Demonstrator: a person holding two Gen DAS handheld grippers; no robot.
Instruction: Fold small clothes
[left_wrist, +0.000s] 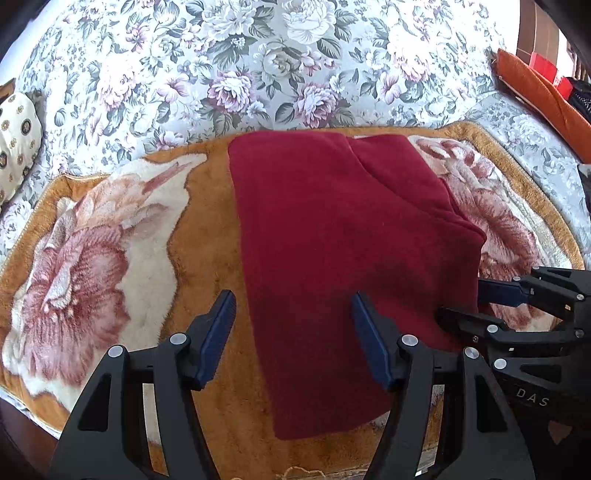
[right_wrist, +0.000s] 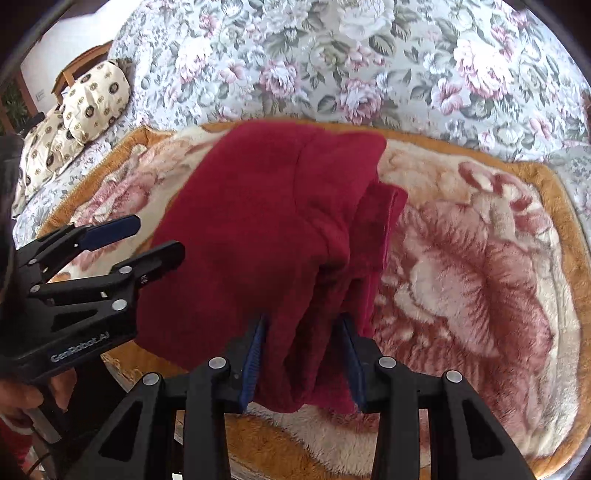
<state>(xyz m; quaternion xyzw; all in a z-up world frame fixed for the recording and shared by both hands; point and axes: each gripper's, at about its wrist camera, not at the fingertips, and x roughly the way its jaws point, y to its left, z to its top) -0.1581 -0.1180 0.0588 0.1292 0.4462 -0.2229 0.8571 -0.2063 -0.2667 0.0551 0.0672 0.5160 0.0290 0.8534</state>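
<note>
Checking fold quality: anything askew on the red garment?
Yes. The red garment is folded unevenly: its right-side layers are bunched and stepped, not flush. The right gripper has that bunch between its fingers.

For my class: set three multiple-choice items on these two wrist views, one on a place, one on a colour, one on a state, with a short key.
1. The garment lies on:
A. a bare wooden floor
B. a brown flowered blanket
C. a metal tray

2. The garment's colour is:
A. dark red
B. yellow
C. white

3. The left gripper is:
A. clamped on a pillow
B. holding a hanger
C. open, gripping nothing

Key: 1 B, blanket shows all round it. 2 A, both views show dark red. 3 C, its fingers stand apart above the cloth, while the right gripper has cloth between its pads.
</note>
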